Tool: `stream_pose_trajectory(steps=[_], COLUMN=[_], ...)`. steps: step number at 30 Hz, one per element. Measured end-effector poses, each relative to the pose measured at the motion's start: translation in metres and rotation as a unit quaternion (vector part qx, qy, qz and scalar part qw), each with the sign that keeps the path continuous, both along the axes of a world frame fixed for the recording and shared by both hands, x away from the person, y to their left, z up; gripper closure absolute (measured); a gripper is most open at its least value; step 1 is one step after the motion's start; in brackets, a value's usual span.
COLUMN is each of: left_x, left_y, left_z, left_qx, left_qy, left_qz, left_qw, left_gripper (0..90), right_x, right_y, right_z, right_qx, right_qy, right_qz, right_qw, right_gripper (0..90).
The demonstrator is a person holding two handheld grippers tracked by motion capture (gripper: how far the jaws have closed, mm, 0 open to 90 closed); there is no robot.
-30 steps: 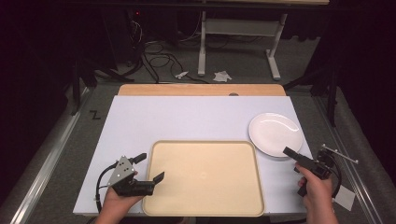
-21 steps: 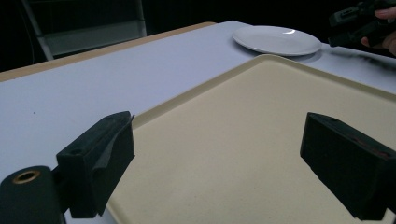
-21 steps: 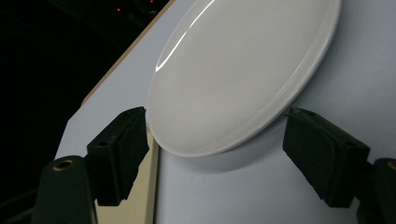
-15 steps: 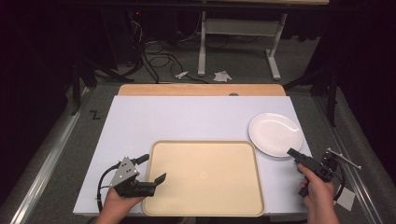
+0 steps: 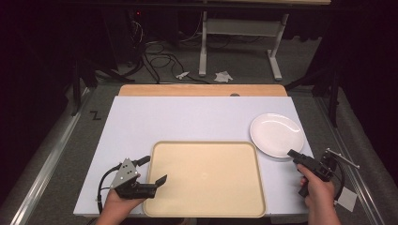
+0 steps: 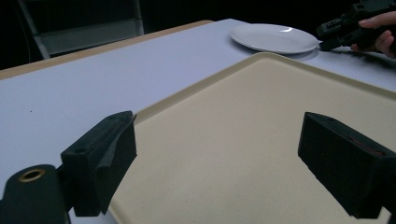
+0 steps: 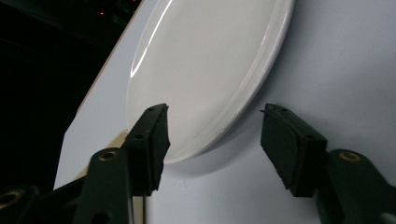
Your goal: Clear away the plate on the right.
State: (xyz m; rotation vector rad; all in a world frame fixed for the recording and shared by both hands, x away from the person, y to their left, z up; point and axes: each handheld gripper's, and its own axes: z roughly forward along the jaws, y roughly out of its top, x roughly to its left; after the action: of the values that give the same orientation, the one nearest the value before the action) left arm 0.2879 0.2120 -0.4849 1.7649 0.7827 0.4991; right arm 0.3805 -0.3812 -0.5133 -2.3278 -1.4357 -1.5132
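plate (image 5: pixel 276 135) far right on table, beside tray's (image 5: pixel 205 180) far right corner | your right gripper (image 5: pixel 294 154) at its near rim, jaws open, rim just ahead | your left gripper (image 5: pixel 156 171) open over tray's left edge, far from plate | right is nearer

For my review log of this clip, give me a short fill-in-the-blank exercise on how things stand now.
1. The white plate lies on the table, to the ___ of the tray.
2. The tray holds ___.
3. The right gripper has its jaws ___ at the plate's rim.
4. The left gripper is at the tray's ___ edge.

Missing: right; nothing; open; left
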Motion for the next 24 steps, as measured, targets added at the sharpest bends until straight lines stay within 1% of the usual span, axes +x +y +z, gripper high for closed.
stream_pose_trajectory(steps=[1,2,3,4,5,9,10,12,15,17,19,20,24], left_x=[0.0,-0.001,-0.001,-0.002,-0.002,-0.002,-0.002,-0.003,-0.003,-0.004,-0.004,-0.004,-0.006], left_y=[0.0,0.0,0.0,0.001,0.001,0.001,0.001,0.001,0.001,0.002,0.002,0.003,0.004], left_z=[0.0,0.0,0.0,0.0,0.0,0.0,0.0,0.0,-0.001,-0.001,-0.001,-0.001,-0.002], left_qx=[0.0,0.001,0.0,0.0,0.0,0.001,0.001,0.001,0.002,0.002,0.002,0.002,0.0], left_qy=[0.0,-0.002,-0.001,-0.001,-0.001,0.0,0.0,0.0,0.001,0.0,0.001,0.0,0.001], left_qz=[0.001,0.001,0.001,0.0,0.0,-0.001,-0.002,-0.002,-0.002,-0.002,-0.002,-0.002,-0.001], left_qw=[1.0,1.0,1.0,1.0,1.0,1.0,1.0,1.0,1.0,1.0,1.0,1.0,1.0], left_gripper=[12.2,12.3,12.3,12.4,12.4,12.8,12.9,13.0,13.3,13.4,13.4,13.4,13.5], right_x=[0.0,0.0,0.0,0.0,0.0,0.002,0.003,0.003,0.005,0.006,0.007,0.008,0.011], right_y=[-0.001,-0.002,-0.003,-0.003,-0.004,-0.005,-0.005,-0.005,-0.004,-0.004,-0.004,-0.003,-0.002], right_z=[0.0,-0.001,-0.001,-0.001,-0.002,-0.003,-0.003,-0.003,-0.004,-0.005,-0.006,-0.007,-0.008], right_qx=[-0.002,-0.01,-0.01,-0.001,0.002,0.008,0.013,0.014,0.017,0.02,0.021,0.024,0.033], right_qy=[0.002,0.001,0.002,0.005,0.006,0.009,0.01,0.01,0.01,0.011,0.011,0.009,0.009], right_qz=[0.002,0.005,0.007,0.004,0.003,0.001,-0.001,-0.002,-0.007,-0.015,-0.018,-0.025,-0.04], right_qw=[1.0,0.9999,0.9999,1.0,1.0,0.9999,0.9999,0.9998,0.9998,0.9996,0.9996,0.9994,0.9986], right_gripper=[48.0,50.6,51.7,51.8,52.6,54.6,55.6,56.3,58.6,61.0,61.5,63.0,65.3])
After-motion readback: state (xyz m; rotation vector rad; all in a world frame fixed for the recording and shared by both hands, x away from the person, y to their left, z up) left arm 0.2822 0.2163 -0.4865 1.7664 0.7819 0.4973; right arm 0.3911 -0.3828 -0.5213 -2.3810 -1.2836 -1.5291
